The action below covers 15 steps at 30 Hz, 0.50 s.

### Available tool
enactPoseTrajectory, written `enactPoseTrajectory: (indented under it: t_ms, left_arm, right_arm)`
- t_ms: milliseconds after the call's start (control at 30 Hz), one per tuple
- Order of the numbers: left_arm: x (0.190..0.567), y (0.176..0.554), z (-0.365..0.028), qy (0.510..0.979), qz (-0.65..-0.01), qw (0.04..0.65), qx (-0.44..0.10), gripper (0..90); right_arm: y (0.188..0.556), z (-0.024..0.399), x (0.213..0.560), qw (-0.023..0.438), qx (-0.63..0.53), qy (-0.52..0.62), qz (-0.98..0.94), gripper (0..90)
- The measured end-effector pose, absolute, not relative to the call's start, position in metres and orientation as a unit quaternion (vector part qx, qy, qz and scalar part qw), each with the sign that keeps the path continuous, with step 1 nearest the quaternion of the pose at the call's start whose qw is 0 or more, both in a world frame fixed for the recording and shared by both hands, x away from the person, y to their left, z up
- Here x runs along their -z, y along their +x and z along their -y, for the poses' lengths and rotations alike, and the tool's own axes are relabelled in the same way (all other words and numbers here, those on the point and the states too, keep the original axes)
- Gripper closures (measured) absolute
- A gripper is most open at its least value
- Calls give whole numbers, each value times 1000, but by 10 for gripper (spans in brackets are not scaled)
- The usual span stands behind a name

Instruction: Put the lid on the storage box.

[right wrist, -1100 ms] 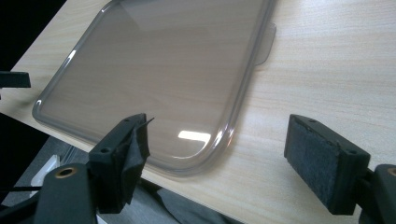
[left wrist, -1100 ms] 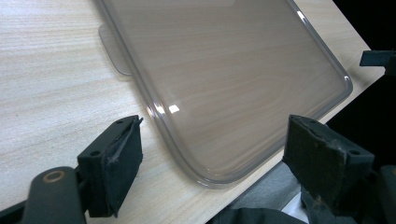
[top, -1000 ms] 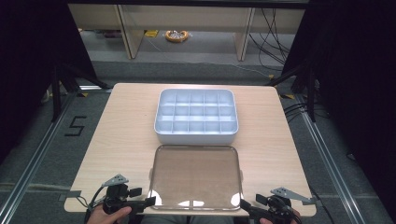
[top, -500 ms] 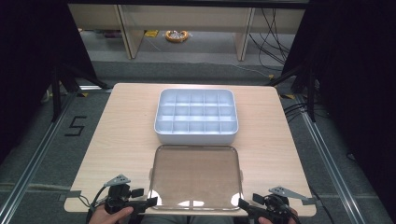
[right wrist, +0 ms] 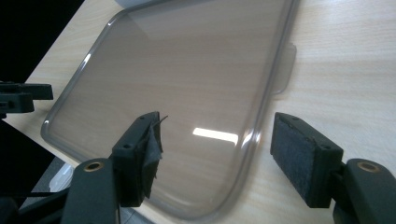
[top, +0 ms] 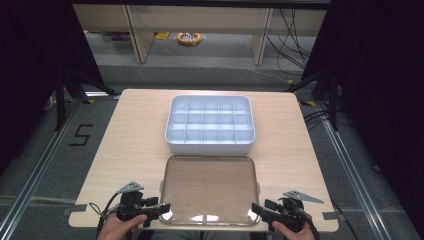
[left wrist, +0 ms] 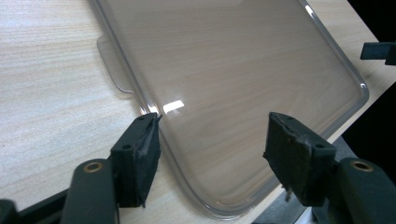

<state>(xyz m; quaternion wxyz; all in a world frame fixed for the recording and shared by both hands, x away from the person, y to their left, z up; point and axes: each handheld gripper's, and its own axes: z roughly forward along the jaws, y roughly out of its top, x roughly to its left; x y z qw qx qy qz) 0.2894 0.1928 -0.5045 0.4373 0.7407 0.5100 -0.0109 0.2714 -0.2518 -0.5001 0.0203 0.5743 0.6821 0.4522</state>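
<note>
A clear plastic lid lies flat near the table's front edge, just in front of a white compartment box. My left gripper sits at the lid's near left corner. In the left gripper view the lid's rounded corner lies between the pads; my left gripper is open, its jaws have just been closing, and neither pad presses on the lid. My right gripper is at the near right corner. My right gripper is open too, jaws just closing, with the lid's rim between them.
The wooden table has bare strips left and right of the lid and box. The table's front edge runs just under both hands. Each gripper view catches the other gripper's tip across the lid. Grey floor and desk legs lie beyond.
Both hands stay at the lid's near corners, and their jaws look slightly narrower than before. Lid and box have not moved.
</note>
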Motion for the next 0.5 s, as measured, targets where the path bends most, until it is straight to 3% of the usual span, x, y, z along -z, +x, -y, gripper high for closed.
enactPoseTrajectory:
  t_ms: [500]
  left_arm:
    - [510,295,-192,748,-513,421,12,444]
  right_arm:
    - [290,242,508,19,-427,578,-695,364]
